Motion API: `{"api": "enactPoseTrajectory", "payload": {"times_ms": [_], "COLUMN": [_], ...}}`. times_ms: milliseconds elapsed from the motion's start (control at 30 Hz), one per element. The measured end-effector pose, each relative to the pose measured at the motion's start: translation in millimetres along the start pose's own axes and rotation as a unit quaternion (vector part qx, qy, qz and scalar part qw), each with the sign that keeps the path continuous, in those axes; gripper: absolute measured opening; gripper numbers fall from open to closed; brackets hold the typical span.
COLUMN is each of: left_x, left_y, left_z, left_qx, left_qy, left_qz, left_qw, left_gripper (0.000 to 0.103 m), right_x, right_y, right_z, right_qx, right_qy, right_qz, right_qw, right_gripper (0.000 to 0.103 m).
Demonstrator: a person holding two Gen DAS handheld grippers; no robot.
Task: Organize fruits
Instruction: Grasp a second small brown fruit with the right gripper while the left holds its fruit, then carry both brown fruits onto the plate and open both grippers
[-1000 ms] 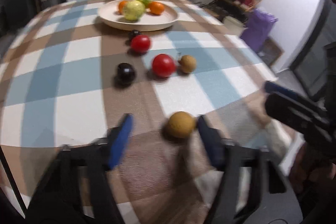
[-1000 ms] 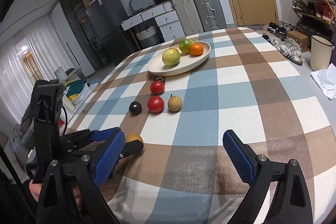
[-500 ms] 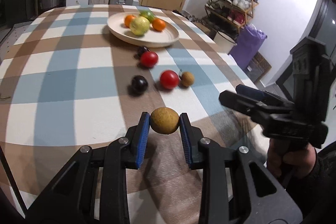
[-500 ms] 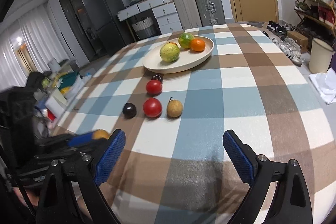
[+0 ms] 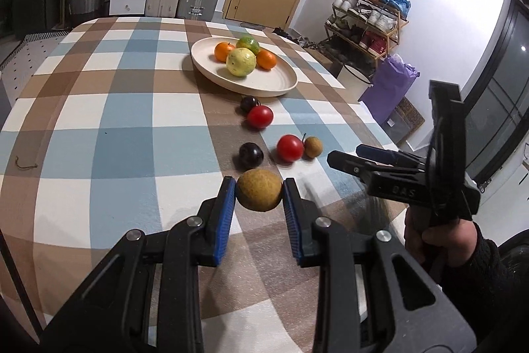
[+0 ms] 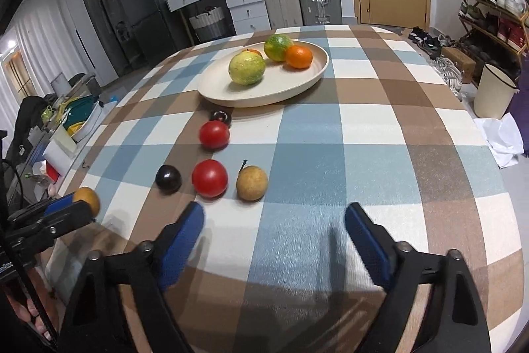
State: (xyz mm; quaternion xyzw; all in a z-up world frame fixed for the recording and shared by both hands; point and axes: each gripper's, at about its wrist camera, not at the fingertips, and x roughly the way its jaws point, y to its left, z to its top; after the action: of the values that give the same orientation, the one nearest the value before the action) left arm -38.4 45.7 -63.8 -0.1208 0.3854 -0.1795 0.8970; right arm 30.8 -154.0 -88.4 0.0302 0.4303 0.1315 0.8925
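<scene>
Our left tongs (image 5: 259, 192) are clamped on a brown longan (image 5: 259, 190), which sits squarely between the blue pads and clear of the checked desk (image 5: 132, 121). Our right tongs (image 6: 274, 230) have just been closing a little, yet they are still wide apart with nothing between them, low over the desk just short of a second longan (image 6: 252, 182). To do this step well, we should carry the held longan over the red tomatoes (image 5: 290, 148) and dark plums (image 5: 251, 155) towards the cream plate (image 5: 281, 85), high enough to clear its rim, and let go only in the bare near part, away from the guava (image 5: 241, 62) and oranges (image 5: 266, 59). We should keep the grip gentle, since a round fruit may well roll
</scene>
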Motion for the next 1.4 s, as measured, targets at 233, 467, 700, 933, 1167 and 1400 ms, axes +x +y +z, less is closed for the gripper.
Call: {"api": "enactPoseTrajectory", "payload": {"times_ms": [233,467,700,933,1167,1400], "left_x": [-1,5,14,30,43,58], "left_y": [9,13,14,13,10,8], "left_z": [8,13,17,27,45,74], "left_qx": [-0.012,-0.018,-0.022,-0.02,-0.017,-0.009], "left_qy": [-0.005,-0.002,0.005,0.016,0.019,0.019], "left_qz": [-0.011,-0.018,-0.02,-0.016,-0.003,0.01], "left_qw": [0.9999,0.9997,0.9995,0.9995,0.9997,0.9997], "left_gripper": [0.026,0.026,0.026,0.026,0.026,0.026], "right_x": [14,30,37,35,22,6], "right_y": [2,3,5,-2,-11,-25], "right_z": [11,18,19,19,28,49], "right_qx": [0.0,0.01,0.0,0.012,0.028,0.056], "right_qy": [0.009,0.026,0.037,0.023,-0.007,-0.04], "right_qz": [-0.008,0.012,0.033,0.048,0.083,0.142], "right_qw": [1.0,1.0,0.999,0.999,0.996,0.988], "right_gripper": [0.082,0.067,0.024,0.024,0.024,0.024]}}
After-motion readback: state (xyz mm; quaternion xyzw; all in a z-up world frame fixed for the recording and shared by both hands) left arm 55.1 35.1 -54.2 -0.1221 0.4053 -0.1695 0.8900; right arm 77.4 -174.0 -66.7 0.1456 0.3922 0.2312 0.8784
